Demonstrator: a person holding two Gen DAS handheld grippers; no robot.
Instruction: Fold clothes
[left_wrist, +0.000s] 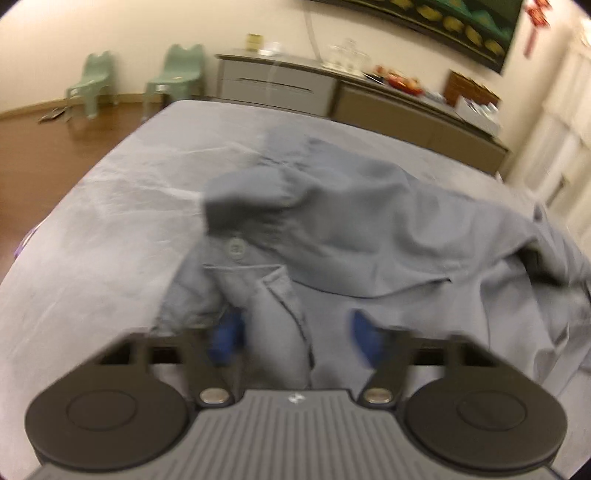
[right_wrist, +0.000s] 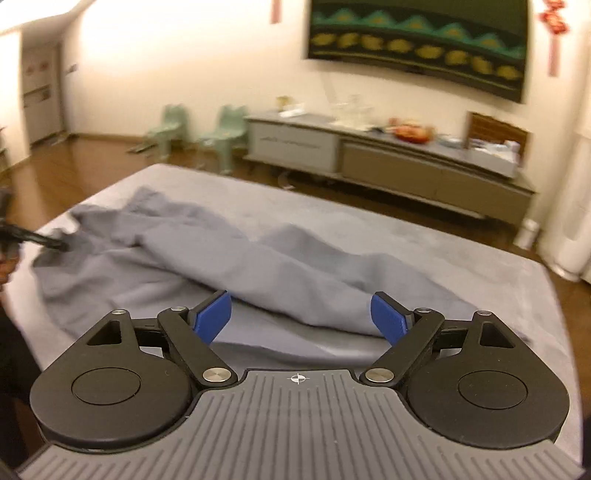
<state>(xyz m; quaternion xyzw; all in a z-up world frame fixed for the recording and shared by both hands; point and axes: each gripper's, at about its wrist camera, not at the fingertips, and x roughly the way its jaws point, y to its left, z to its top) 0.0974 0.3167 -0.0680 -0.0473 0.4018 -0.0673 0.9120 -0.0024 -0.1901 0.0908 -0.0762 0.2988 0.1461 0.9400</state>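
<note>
Grey shirt (left_wrist: 332, 229) bunches between the left gripper (left_wrist: 295, 332)'s parted pads; the right gripper (right_wrist: 301, 314) gapes empty, so a fold could slip.

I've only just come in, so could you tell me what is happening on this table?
A person is working on grey trousers lying crumpled, not yet folded, on the grey-covered table. The left hand-held gripper is at the waistband end with cloth between its blue pads; the blur hides whether they press it. The right hand-held gripper is open, holding nothing, above a trouser leg.

grey-blue trousers (right_wrist: 258, 266) on a grey cover (right_wrist: 424, 243); blue-padded black tongs (right_wrist: 301, 317).
</note>
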